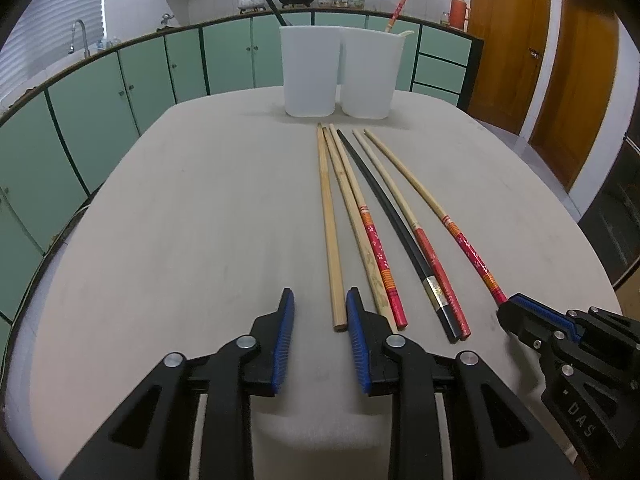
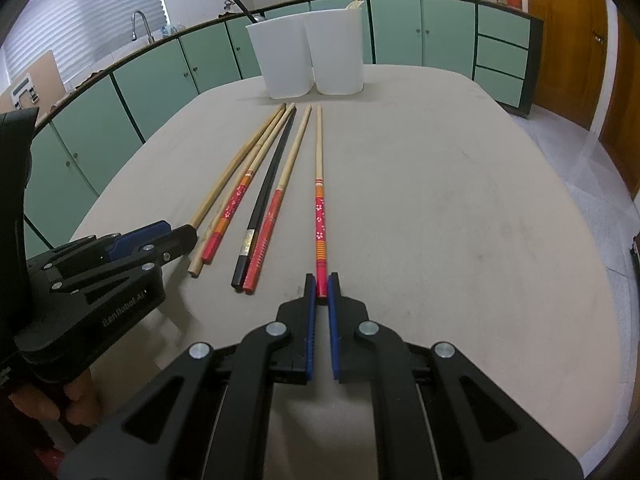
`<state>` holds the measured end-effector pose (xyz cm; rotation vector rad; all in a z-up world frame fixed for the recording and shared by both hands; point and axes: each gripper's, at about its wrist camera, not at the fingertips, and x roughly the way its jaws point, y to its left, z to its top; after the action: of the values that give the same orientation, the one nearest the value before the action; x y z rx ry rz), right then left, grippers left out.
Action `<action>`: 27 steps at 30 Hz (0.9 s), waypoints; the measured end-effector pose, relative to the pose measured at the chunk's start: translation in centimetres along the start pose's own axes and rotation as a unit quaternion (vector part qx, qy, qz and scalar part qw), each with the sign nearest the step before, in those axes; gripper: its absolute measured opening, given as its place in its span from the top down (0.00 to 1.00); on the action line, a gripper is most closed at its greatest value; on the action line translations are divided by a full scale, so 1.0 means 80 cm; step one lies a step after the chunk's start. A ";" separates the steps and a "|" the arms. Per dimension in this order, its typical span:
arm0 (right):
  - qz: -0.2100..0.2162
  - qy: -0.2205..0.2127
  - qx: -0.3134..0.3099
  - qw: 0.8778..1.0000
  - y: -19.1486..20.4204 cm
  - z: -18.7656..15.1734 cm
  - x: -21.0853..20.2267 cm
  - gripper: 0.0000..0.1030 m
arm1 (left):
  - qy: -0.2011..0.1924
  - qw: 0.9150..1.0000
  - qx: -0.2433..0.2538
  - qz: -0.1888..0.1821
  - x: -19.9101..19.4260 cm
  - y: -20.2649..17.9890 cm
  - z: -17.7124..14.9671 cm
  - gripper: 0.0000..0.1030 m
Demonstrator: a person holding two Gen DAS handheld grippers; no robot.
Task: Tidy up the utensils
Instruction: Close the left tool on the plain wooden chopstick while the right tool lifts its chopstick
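The right gripper pinches the red floral end of a bamboo chopstick lying on the beige table, rightmost of six chopsticks before two white plastic tubs. The left gripper hovers spread wide, empty, near the plain bamboo chopstick.

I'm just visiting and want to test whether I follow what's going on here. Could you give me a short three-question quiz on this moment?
1. True or false: the right gripper is shut on the floral chopstick.
2. How many chopsticks lie on the table?
3. The black chopstick in the row lies: A) leftmost B) among the others C) rightmost.

Key: 1 true; 2 six; 3 B.
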<state>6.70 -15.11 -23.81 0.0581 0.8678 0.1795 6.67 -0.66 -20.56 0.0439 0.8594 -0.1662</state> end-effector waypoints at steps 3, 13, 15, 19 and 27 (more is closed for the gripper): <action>0.001 -0.005 -0.002 1.000 0.000 -0.001 -0.001 0.95 | -0.004 1.000 -0.003 0.002 -0.002 0.001 -0.001 0.92; 0.007 -0.029 0.001 1.000 -0.002 0.006 -0.021 0.95 | -0.018 1.000 -0.011 -0.006 -0.015 0.006 0.008 0.94; 0.003 -0.038 -0.007 0.999 -0.001 0.010 -0.028 0.95 | -0.028 1.000 -0.009 -0.005 -0.024 0.006 0.014 0.94; 0.000 -0.064 -0.020 0.998 0.000 0.022 -0.049 0.95 | -0.059 0.998 0.002 0.006 -0.049 0.004 0.027 0.94; 0.001 -0.122 -0.024 0.992 -0.012 0.070 -0.092 0.95 | -0.126 0.992 0.005 0.001 -0.109 0.005 0.076 0.94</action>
<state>6.41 -17.26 -14.77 0.0345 0.6195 0.1913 5.74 0.23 -10.01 0.0331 0.6055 -0.1705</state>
